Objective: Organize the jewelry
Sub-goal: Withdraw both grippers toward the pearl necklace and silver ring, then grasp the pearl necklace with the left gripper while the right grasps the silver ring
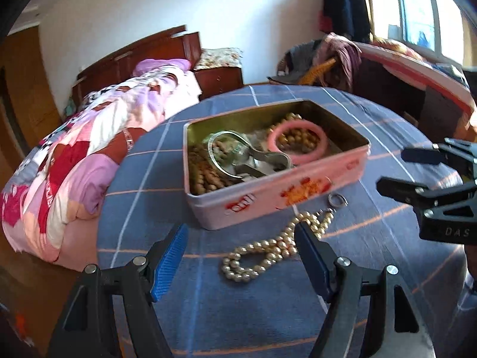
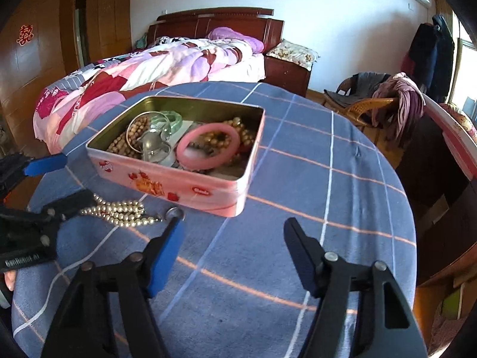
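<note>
From the left wrist, the left hand-held gripper (image 1: 241, 238) is seen wide, poised over the pearl necklace (image 1: 268, 253) beside the tin (image 1: 277, 197). From the right wrist, the right hand-held gripper (image 2: 232, 232) is held wide, empty, near a ring (image 2: 174, 212) on the table (image 2: 342, 179).

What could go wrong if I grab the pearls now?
The pearl necklace lies bunched, so the left gripper, fingers open around it, may catch one loop and leave the rest trailing. The small ring beside it could get swept along. The tin is already crowded, so pearls may snag on its rim.
</note>
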Action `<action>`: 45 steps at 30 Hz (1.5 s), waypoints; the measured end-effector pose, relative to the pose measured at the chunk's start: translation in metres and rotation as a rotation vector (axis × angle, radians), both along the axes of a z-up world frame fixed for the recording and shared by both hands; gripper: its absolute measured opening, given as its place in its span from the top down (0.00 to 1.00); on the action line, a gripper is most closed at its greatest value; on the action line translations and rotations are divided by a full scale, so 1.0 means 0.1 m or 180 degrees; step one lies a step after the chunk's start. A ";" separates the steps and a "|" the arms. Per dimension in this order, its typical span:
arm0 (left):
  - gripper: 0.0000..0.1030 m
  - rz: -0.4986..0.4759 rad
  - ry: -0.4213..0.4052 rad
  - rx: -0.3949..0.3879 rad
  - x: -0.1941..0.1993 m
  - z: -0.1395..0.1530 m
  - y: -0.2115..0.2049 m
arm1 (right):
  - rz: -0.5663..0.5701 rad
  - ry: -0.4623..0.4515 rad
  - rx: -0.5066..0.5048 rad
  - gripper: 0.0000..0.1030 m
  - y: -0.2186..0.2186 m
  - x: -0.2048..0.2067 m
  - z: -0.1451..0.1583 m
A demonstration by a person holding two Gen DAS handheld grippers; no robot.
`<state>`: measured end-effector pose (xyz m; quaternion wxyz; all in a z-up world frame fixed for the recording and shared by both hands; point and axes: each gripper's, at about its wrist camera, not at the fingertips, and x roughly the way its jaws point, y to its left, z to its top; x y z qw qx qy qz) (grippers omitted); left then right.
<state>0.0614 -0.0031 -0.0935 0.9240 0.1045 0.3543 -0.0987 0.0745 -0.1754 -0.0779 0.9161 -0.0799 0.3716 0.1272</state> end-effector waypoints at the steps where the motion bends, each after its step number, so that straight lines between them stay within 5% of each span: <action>1: 0.36 -0.0047 0.0038 -0.0008 0.01 -0.02 -0.02 | -0.0002 0.0002 0.0000 0.32 -0.01 0.00 -0.02; 7: 0.50 -0.0283 0.0262 -0.0061 0.08 -0.20 -0.11 | 0.0021 0.0059 -0.0021 0.32 0.00 -0.03 -0.10; 9: 0.79 -0.0332 0.0282 -0.0106 0.07 -0.20 -0.12 | 0.0044 0.0076 -0.0020 0.32 0.01 -0.03 -0.12; 15: 1.00 -0.0333 0.0269 -0.0201 -0.02 -0.14 -0.05 | 0.0114 0.0132 0.0014 0.33 0.08 -0.05 -0.14; 26: 0.96 -0.0166 0.0108 -0.0371 -0.02 0.00 0.13 | 0.0241 0.0380 -0.0006 0.51 0.29 0.15 -0.22; 28: 0.73 -0.0156 0.0137 -0.0438 0.01 -0.01 0.14 | 0.0237 0.0496 0.0079 0.54 0.28 0.20 -0.25; 30: 0.33 -0.0057 0.0078 -0.0385 0.01 -0.03 0.15 | 0.0214 0.0518 0.0065 0.55 0.28 0.24 -0.24; 31: 0.31 -0.0019 0.0038 -0.0359 0.00 -0.04 0.15 | 0.0217 0.0525 0.0059 0.54 0.28 0.24 -0.24; 33: 0.31 -0.0041 0.0078 -0.0389 0.00 -0.05 0.14 | 0.0242 0.0528 0.0004 0.53 0.32 0.25 -0.24; 39: 0.32 -0.0284 0.0169 -0.0143 0.05 -0.16 -0.08 | 0.0377 0.0492 -0.0087 0.78 0.37 0.23 -0.23; 42: 0.59 -0.0379 0.0332 -0.0134 0.11 -0.23 -0.12 | 0.0417 0.0487 -0.0107 0.79 0.36 0.22 -0.23; 45: 0.69 -0.0418 0.0391 -0.0247 0.12 -0.25 -0.08 | 0.0435 0.0491 -0.0083 0.79 0.32 0.19 -0.23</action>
